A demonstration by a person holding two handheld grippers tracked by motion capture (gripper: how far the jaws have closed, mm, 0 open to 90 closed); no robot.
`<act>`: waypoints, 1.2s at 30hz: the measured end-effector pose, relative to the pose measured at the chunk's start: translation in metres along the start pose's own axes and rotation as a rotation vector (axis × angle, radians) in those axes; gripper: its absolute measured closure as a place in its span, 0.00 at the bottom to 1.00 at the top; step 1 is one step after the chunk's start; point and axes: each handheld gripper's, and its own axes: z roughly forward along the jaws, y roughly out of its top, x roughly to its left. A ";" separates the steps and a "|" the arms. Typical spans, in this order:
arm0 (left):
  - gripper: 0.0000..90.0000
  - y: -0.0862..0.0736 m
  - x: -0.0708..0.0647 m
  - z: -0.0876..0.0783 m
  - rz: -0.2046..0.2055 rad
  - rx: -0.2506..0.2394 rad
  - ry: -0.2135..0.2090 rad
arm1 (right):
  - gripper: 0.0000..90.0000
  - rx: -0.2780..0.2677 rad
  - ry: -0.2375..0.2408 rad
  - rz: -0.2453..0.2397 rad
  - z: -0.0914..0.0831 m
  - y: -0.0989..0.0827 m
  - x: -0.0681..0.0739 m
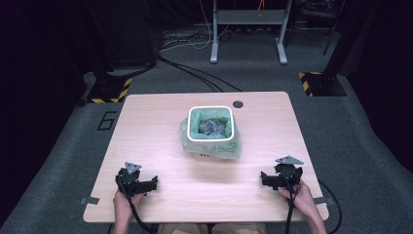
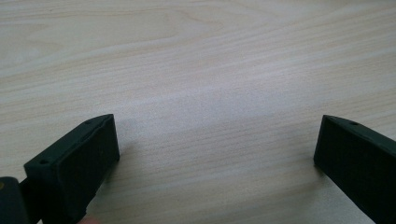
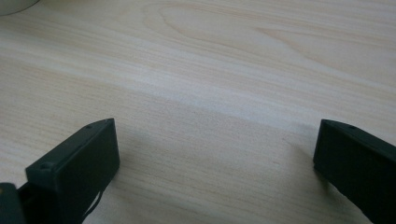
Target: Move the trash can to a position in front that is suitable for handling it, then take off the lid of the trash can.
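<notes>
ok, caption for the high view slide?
Lined bin mid-table; left tongs and right tongs open, resting near the front edge.

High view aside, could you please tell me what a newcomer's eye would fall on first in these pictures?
The white bin lined with a green bag, holding crumpled grey waste, stands alone mid-table. Near the front edge of the table rest the left gripper and right gripper, each in a hand, jaws wide open over bare wood.

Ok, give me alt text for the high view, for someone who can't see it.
A small white bin lined with a green bag stands mid-table, crumpled waste inside. Near the front edge, the left gripper and right gripper rest apart, jaws open and empty.
</notes>
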 end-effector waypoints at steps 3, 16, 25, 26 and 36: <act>0.00 0.000 -0.001 0.000 -0.007 -0.002 0.007 | 0.00 0.004 0.021 -0.019 0.000 0.000 -0.002; 0.00 0.007 0.000 -0.003 -0.035 0.027 -0.026 | 0.01 0.050 0.105 -0.040 -0.008 0.013 -0.001; 0.00 0.024 -0.002 -0.014 -0.030 0.006 -0.123 | 0.01 0.023 0.142 -0.038 -0.019 0.029 0.004; 0.00 0.026 -0.003 -0.015 -0.031 0.006 -0.131 | 0.02 0.022 0.155 -0.031 -0.020 0.031 0.004; 0.01 0.051 -0.010 -0.019 -0.006 0.005 -0.171 | 0.03 0.027 0.189 -0.050 -0.023 0.053 0.011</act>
